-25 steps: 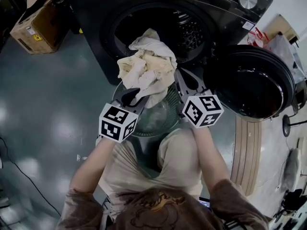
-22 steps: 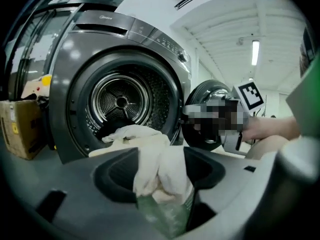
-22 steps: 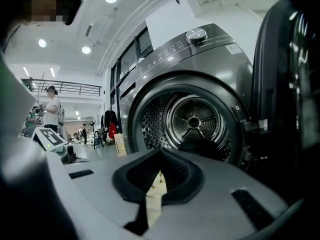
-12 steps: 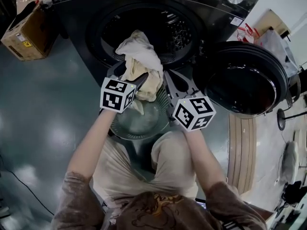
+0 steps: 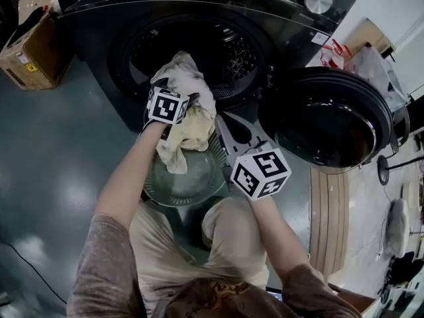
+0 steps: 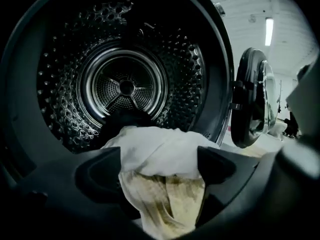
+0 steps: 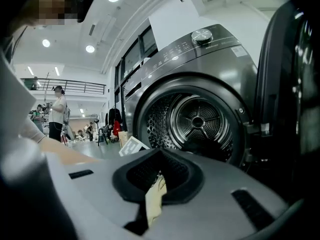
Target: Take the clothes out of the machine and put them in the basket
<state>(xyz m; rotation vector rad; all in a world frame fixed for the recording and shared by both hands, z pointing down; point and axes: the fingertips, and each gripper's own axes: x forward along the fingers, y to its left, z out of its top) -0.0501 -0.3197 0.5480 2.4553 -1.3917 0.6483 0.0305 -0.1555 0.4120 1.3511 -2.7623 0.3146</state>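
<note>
Cloth (image 5: 192, 121) sits bunched at the drum (image 6: 125, 86) mouth, with its lower end over the basket (image 5: 151, 185).

Left gripper (image 6: 159, 166): the jaws have just been opening and stand wide apart. The cloth lies loose between the pads (image 6: 100, 170), not pinched.

Right gripper (image 7: 157, 184): the jaws are closed on a thin strip of the same cloth.

Risk 1: the strip is probably the only hold. A sharp pull may slip it free and drop the bundle on the drum lip or the floor (image 5: 66, 144) beside the basket.

Risk 2: trailing folds may snag on the drum lip during withdrawal.
</note>
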